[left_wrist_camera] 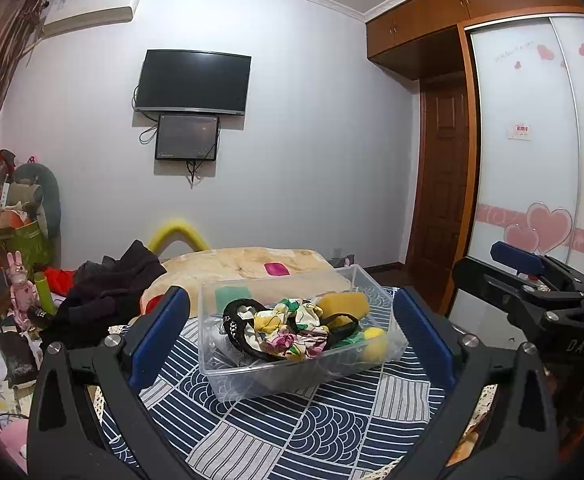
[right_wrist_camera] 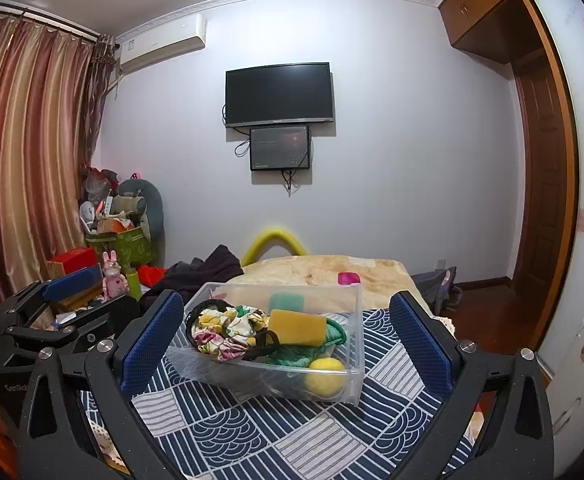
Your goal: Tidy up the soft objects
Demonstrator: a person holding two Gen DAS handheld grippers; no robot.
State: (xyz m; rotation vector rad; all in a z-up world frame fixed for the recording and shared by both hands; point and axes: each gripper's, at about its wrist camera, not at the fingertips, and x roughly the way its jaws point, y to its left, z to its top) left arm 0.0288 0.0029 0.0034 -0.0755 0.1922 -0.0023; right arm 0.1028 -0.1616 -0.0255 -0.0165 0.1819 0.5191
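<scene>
A clear plastic bin [left_wrist_camera: 388,344] [right_wrist_camera: 354,320] stands on a blue patterned cloth. It holds a floral fabric piece [left_wrist_camera: 292,328] [right_wrist_camera: 227,328], a yellow sponge [left_wrist_camera: 342,304] [right_wrist_camera: 298,326], a yellow ball [left_wrist_camera: 374,344] [right_wrist_camera: 326,374], a green knit item [right_wrist_camera: 292,354] and a black band [left_wrist_camera: 237,320]. My left gripper [left_wrist_camera: 292,340] is open and empty, its fingers on either side of the bin, held back from it. My right gripper [right_wrist_camera: 287,344] is open and empty, likewise framing the bin. Each gripper shows at the edge of the other's view.
The blue patterned cloth [left_wrist_camera: 292,432] [right_wrist_camera: 271,432] covers the surface. Behind the bin lie a beige blanket [left_wrist_camera: 243,264] with a pink object [left_wrist_camera: 276,269], a green sponge [right_wrist_camera: 285,302] and dark clothes [left_wrist_camera: 107,292]. Clutter and boxes stand at the left [right_wrist_camera: 111,240].
</scene>
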